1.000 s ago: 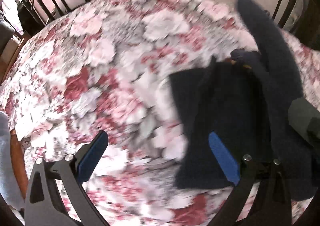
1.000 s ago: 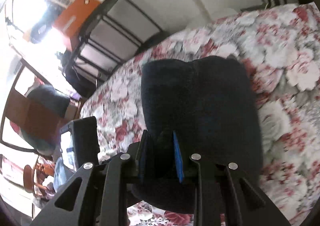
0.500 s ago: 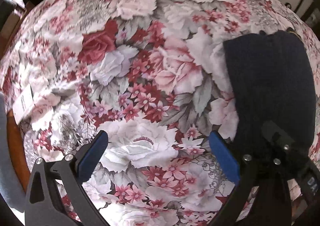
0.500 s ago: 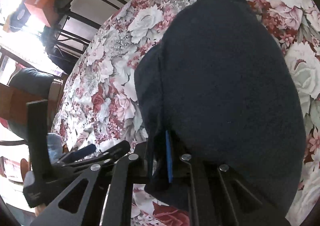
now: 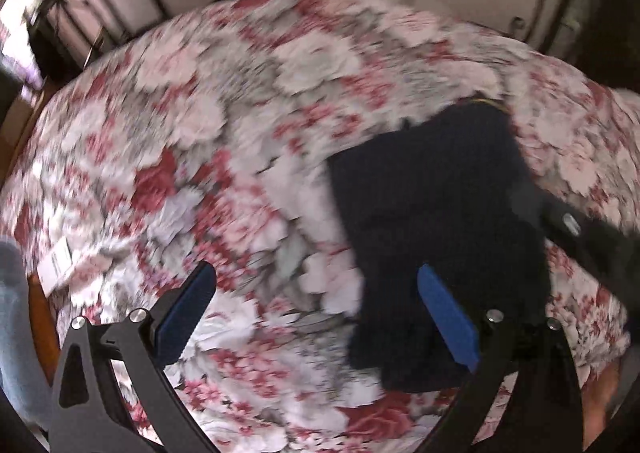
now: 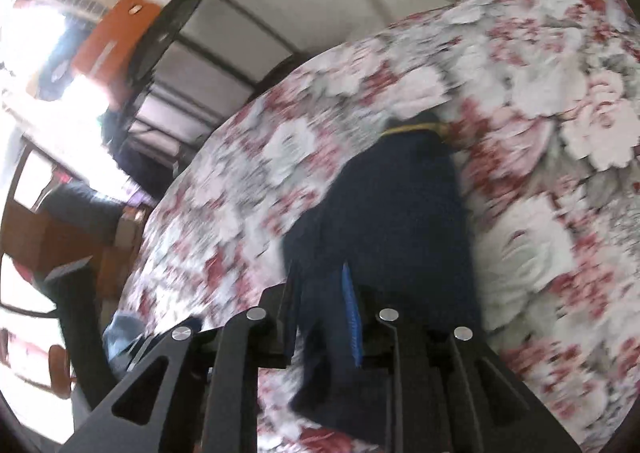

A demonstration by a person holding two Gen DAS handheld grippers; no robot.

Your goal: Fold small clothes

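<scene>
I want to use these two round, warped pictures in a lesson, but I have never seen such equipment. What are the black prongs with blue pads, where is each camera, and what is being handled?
No robot here: a person holds a two-finger gripper in each hand, each with a fisheye camera looking along its fingers. In the left camera's picture the left gripper is wide open and empty above a floral cloth. In the right camera's picture the right gripper has a dark garment between its pads, its jaws opening. The garment lies on that cloth. Both pictures are blurred.
</scene>
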